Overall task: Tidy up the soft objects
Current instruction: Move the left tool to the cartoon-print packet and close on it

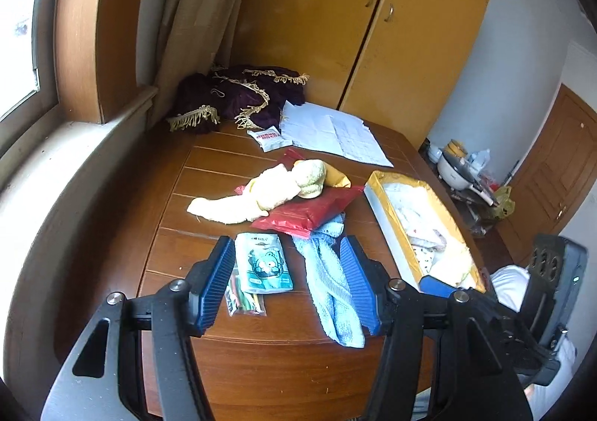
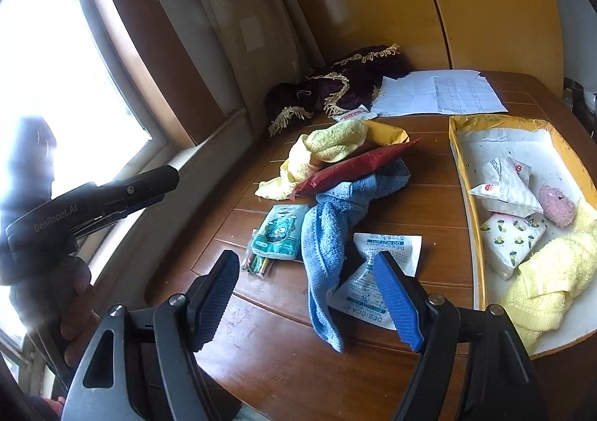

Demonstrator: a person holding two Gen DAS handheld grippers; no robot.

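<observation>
A blue towel (image 1: 332, 290) (image 2: 321, 249) lies crumpled on the wooden table (image 1: 179, 234), running toward me. My left gripper (image 1: 287, 286) hovers open over it and a teal cartoon packet (image 1: 263, 264), touching neither. In the right wrist view my right gripper (image 2: 308, 298) is open above the towel's near end and a white desiccant packet (image 2: 377, 264). Further back, pale yellow towels (image 1: 238, 204) (image 2: 328, 144) lie across a red pouch (image 1: 309, 214) (image 2: 358, 167). A yellow-rimmed box (image 1: 388, 223) (image 2: 460, 167) to the right holds a yellow towel (image 2: 548, 279), packets and a pink fuzzy item (image 2: 556, 208).
A dark purple fringed cloth (image 1: 238, 96) and white papers (image 1: 332, 133) lie at the table's far end, against a yellow wardrobe (image 1: 373, 29). A window and sill run along the left. Beyond the table's right edge stand a rice cooker (image 1: 455, 169) and clutter.
</observation>
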